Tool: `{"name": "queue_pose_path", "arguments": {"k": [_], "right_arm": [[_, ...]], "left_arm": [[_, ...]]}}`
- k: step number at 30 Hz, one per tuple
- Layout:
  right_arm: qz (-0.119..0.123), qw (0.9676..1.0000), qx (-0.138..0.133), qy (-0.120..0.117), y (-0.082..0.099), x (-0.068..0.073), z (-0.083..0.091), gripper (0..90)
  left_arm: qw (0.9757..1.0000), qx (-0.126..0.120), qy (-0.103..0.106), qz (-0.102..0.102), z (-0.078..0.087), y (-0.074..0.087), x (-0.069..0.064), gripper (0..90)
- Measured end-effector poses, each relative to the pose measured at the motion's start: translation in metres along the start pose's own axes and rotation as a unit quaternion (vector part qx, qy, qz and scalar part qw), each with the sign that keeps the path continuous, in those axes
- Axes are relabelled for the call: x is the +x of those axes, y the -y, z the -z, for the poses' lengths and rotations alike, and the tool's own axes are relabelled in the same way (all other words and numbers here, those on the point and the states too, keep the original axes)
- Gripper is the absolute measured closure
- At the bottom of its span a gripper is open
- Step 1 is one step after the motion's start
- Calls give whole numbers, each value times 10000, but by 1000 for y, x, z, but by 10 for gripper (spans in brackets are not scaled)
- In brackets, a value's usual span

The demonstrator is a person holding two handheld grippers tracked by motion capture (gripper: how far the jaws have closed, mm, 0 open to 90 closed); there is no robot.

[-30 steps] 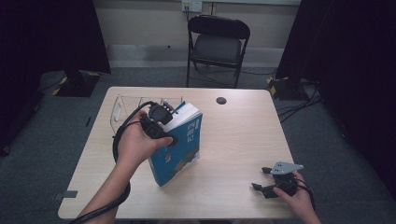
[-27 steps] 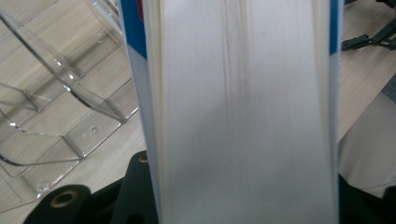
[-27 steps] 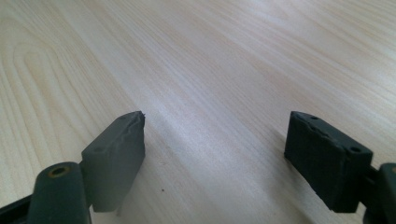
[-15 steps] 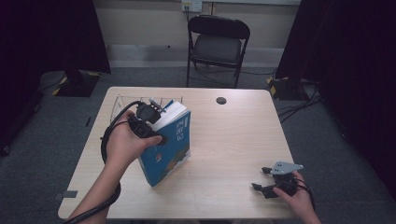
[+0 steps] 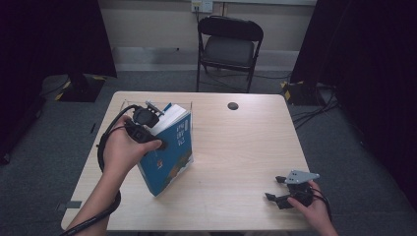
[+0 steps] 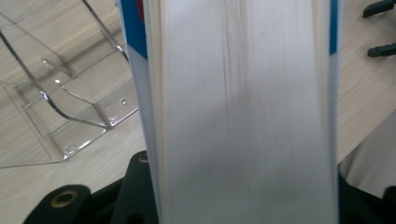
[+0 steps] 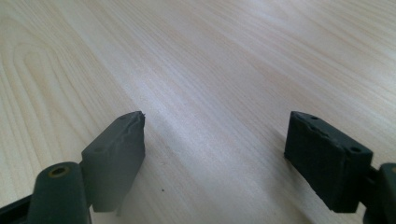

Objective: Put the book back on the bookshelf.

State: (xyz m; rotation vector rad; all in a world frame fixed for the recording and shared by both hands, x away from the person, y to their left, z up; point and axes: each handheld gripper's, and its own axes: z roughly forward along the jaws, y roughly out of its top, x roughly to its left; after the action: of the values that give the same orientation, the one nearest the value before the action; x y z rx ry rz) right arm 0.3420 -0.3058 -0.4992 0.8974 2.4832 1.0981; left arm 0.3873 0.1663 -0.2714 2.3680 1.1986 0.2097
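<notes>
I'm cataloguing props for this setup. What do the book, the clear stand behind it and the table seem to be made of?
The book looks like a paperback: glossy blue printed cover, with a matte cream page block in the left gripper view. The clear stand appears to be acrylic or similar plastic, see-through with bright edge reflections. The table shows pale wood grain with a smooth, faintly shiny finish; whether laminate or solid wood is unclear.

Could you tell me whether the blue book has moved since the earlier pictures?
Yes. The book, in the left gripper, has shifted left toward the clear stand.

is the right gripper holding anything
No, in the right gripper view the right gripper has its jaws apart over bare table with nothing between them.
</notes>
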Motion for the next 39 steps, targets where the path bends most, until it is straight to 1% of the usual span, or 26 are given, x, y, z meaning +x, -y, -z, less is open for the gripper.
{"name": "queue_pose_path", "arguments": {"k": [1,4,5,8,9,13,18,20,23,26,27,30,32,39], "right_arm": [[1,10000,0,0,0,0,0,196],[4,10000,-1,0,0,0,0,196],[4,10000,-2,0,0,0,0,196],[2,10000,-1,0,0,0,0,196],[1,10000,-2,-2,0,0,0,196],[2,10000,6,-11,0,0,0,196],[1,10000,5,-11,0,0,0,197],[2,10000,6,-12,0,0,0,197],[1,10000,7,-11,0,0,0,196],[5,10000,5,-12,0,0,0,197],[4,10000,6,-12,0,0,0,197],[6,10000,5,-13,0,0,0,197],[4,10000,6,-17,0,0,0,197],[10,10000,6,-19,0,0,0,197]], "left_arm": [[10000,-12,-2,57,0,0,1,618],[9999,8,-55,87,0,0,5,618],[9999,36,-85,65,0,-1,6,618],[9998,63,-100,136,-1,-1,9,618],[9998,32,-112,185,-1,-2,10,618],[9995,1,-168,257,0,-5,14,618],[9994,23,-226,270,1,-10,15,618],[9990,-26,-256,356,0,-12,15,618],[9987,-85,-298,400,-2,-15,17,618],[9982,-56,-319,500,-3,-19,18,618],[9983,-44,-337,474,-3,-20,18,618],[9979,-81,-362,529,-5,-24,19,617],[9974,-110,-368,603,-5,-25,20,618],[9968,-96,-438,660,-8,-32,19,617]]}}
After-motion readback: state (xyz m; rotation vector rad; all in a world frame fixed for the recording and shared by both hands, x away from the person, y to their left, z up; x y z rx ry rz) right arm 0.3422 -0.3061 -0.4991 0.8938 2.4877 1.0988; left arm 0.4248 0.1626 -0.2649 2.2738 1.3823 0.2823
